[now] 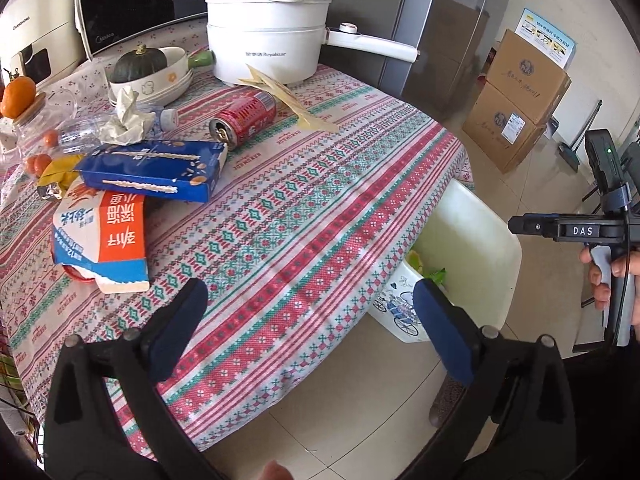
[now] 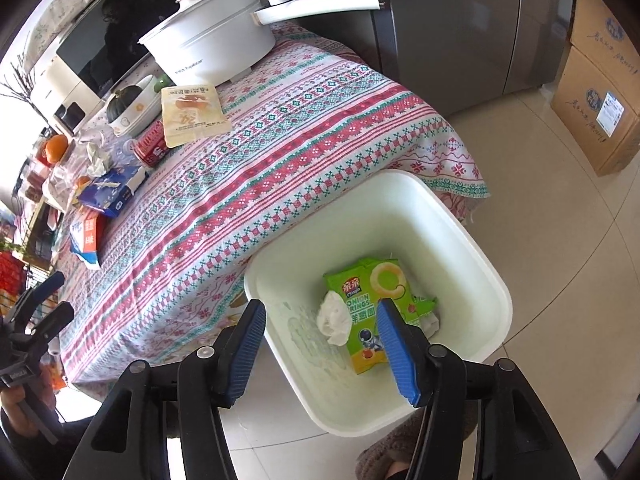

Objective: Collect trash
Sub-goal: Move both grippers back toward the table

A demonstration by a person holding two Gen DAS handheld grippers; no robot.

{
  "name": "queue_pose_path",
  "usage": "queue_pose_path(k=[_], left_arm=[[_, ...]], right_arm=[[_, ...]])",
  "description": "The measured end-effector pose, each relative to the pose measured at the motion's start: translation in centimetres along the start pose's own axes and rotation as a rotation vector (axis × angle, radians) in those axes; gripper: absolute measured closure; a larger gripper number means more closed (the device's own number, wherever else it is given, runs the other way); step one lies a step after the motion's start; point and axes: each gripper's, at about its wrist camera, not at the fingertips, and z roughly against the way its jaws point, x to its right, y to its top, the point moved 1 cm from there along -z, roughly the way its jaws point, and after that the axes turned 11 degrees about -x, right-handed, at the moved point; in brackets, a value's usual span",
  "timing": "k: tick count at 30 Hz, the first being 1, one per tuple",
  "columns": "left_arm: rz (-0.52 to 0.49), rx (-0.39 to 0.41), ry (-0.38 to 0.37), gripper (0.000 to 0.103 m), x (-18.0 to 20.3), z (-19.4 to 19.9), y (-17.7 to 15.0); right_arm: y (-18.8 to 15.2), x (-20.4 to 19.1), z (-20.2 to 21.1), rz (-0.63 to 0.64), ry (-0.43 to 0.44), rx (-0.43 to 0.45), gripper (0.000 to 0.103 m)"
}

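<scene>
Above the white plastic bin (image 2: 460, 240) — right gripper (image 2: 322, 350) spread, left gripper (image 1: 308, 320) wider.

We see a table (image 1: 304, 216) under a patterned cloth, bearing a white pot (image 1: 266, 36), red can (image 1: 244, 120), blue box (image 1: 156, 170), carton (image 1: 102, 236) and tissue (image 1: 128, 118).

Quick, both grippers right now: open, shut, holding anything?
Left gripper: open wide, empty, above the table edge.
Right gripper: open, empty, above the white bin.
</scene>
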Motion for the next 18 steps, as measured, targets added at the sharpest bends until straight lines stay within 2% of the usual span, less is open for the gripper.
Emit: queue_pose_path(k=[18], left_arm=[[0.085, 0.007, 0.075, 0.001, -6.2, 2.0, -2.3]], right_arm=[[2.2, -7.7, 0.1, 0.115, -0.029, 0.042, 0.033]])
